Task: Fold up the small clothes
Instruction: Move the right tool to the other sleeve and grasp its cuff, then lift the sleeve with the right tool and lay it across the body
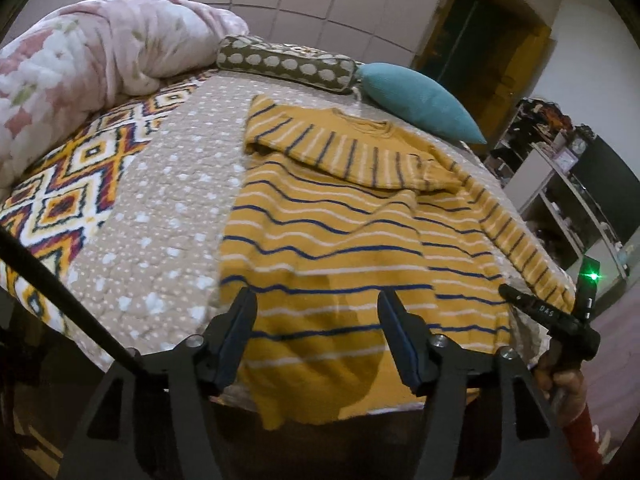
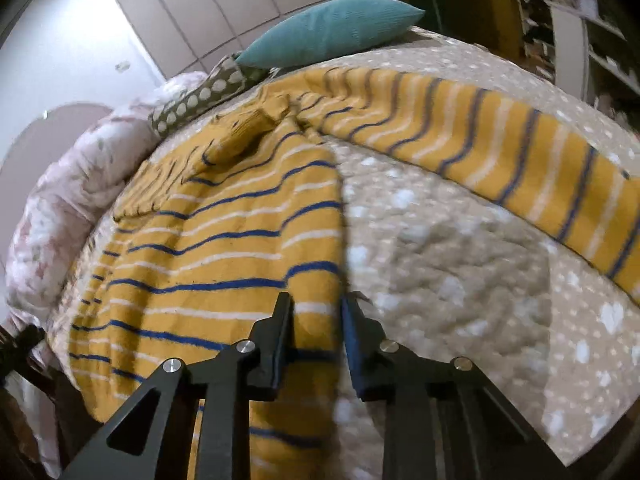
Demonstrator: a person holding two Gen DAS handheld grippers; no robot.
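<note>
The mustard sweater lies flat on the bed, its long axis running from the hem at the near edge, where the fabric droops over the side, up to the neckline near the pillows at the far edge. One sleeve is folded across the chest; the other sleeve stretches out diagonally toward the right side of the bed. The knit looks soft and fuzzy, with thin blue and white stripes that ripple over wrinkles. The quilted beige bedspread is dotted white.

The left gripper hovers above the hem, jaws spread wide, holding nothing. The right gripper sits at the sweater's right side edge near the hem, jaws partly apart, straddling that edge; whether the fabric is pinched I cannot tell.

A teal pillow, a dotted bolster and a floral comforter crowd the far edge. The shelving beyond the bed is dim and blurred.
</note>
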